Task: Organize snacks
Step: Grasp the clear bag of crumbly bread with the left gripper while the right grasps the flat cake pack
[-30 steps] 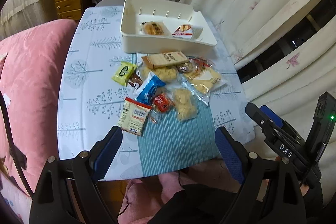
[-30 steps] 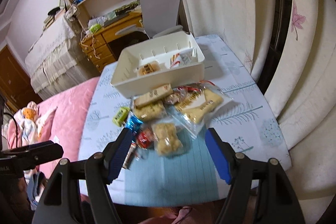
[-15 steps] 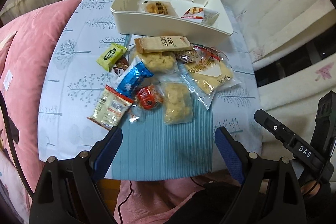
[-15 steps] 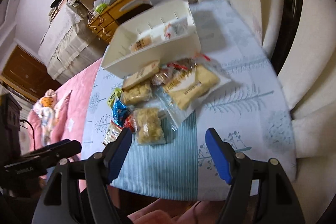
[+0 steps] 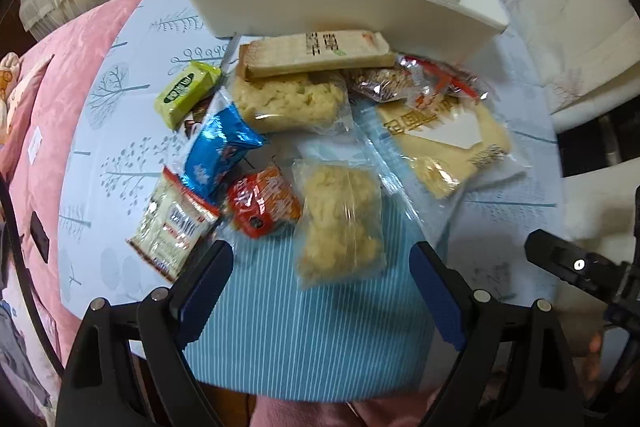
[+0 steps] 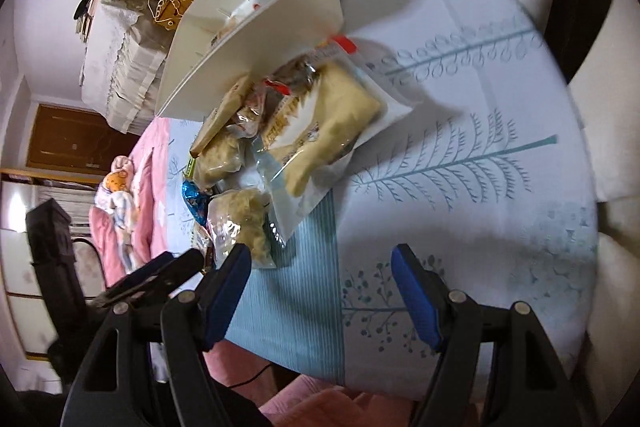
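The left tool gapes wide, empty, over the worktop; a clear-wrapped cookie packet lies just ahead between its fingers, red packet and blue packet ahead-left, white bin beyond. The right tool is also wide, empty, snacks ahead-left.

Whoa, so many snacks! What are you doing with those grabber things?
A person is sorting snacks with a grabbing tool in each hand. The left tool is open above a clear bag of crumbly yellow snack, holding nothing. The right tool is open and empty too, over the tablecloth. Most packets lie in a heap in front of the white bin: a blue packet, a green one, a red one. Only two snacks are in the bin so far.
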A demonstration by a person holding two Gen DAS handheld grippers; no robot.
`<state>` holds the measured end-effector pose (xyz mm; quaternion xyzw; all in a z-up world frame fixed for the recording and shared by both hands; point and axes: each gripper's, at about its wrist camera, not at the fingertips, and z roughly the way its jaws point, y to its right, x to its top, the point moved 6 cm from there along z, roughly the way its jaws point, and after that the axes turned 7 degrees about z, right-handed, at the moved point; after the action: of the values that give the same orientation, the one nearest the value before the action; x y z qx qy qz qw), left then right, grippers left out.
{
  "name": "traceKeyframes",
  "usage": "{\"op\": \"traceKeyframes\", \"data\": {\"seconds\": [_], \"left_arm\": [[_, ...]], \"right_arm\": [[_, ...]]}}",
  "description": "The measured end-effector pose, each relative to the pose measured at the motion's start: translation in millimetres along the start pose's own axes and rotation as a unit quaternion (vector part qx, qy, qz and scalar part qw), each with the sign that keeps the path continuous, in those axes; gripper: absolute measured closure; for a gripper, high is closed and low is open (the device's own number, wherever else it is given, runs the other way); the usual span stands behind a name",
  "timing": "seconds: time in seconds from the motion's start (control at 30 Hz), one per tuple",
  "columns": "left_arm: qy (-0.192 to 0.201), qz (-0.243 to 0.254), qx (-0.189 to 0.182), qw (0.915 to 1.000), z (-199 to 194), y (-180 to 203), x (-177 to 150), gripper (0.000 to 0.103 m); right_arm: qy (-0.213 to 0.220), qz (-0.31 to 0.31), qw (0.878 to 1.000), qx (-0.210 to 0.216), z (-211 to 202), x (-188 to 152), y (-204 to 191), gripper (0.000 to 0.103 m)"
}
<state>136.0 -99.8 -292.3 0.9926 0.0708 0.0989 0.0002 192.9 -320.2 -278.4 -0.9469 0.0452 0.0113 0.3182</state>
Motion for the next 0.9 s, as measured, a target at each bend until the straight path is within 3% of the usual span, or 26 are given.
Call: {"op": "traceKeyframes", "data": {"seconds": [0.33,0.7,0.8,0.87,0.9], "left_arm": [[-0.019,-0.010,0.038,0.9990,40.1,0.4,8.0,0.014],[-0.019,-0.023,0.048,0.9984,58.0,-8.3,11.5,0.015],[-0.018,-0.017,0.053,0.9983,60.5,-8.2,15.0,0.019],[-0.016,-0.017,0.053,0.9983,61.6,-7.3,17.4,0.027],[-0.015,-0.018,0.050,0.9985,61.5,-6.0,18.1,0.030]], "right_arm": [[-0.013,0.031,0.999,0.025,34.6,39.0,11.3,0.030],[0.000,-0.003,0.999,0.048,58.8,68.9,-9.7,0.030],[0.003,-0.002,0.999,0.048,61.3,73.2,-12.7,0.031],[0.004,0.001,0.999,0.044,60.7,73.0,-10.8,0.034],[0.005,0.003,0.999,0.039,60.4,72.5,-8.6,0.041]]}}
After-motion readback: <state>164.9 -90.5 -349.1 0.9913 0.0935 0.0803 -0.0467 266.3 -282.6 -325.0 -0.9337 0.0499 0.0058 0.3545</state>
